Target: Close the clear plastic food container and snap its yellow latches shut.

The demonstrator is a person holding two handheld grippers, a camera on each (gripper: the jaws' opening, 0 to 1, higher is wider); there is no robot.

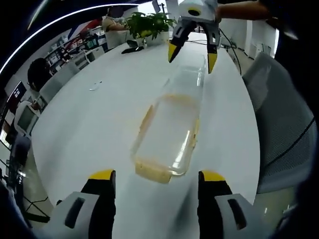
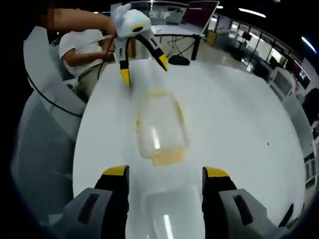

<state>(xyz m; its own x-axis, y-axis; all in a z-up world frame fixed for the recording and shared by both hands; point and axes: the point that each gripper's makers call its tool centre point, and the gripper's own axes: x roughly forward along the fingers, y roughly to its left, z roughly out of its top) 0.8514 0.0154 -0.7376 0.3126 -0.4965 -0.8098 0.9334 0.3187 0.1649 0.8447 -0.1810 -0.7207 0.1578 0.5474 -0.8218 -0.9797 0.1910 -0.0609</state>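
Note:
The clear plastic food container (image 1: 169, 134) lies lengthwise on the white table (image 1: 89, 134), between the two grippers. Faint yellow latches (image 1: 152, 172) edge its rim. Its clear lid (image 1: 192, 79) lies flat beyond it, toward the right gripper (image 1: 192, 50), which hovers open over the lid's far end. My left gripper (image 1: 157, 177) stands open just short of the container's near end. In the right gripper view the lid (image 2: 164, 211) lies between the open right gripper's (image 2: 166, 172) jaws. The container (image 2: 162, 127) is ahead, and the left gripper (image 2: 142, 62) hangs open past it.
A potted plant (image 1: 149, 25) and a dark object (image 1: 132, 49) sit at the table's far end. A grey mesh chair (image 1: 279, 114) stands by the table's edge. A monitor (image 2: 199, 12) and a dark mouse (image 2: 178, 59) are at the other end, and a person's arm (image 2: 79, 20) holds the left gripper.

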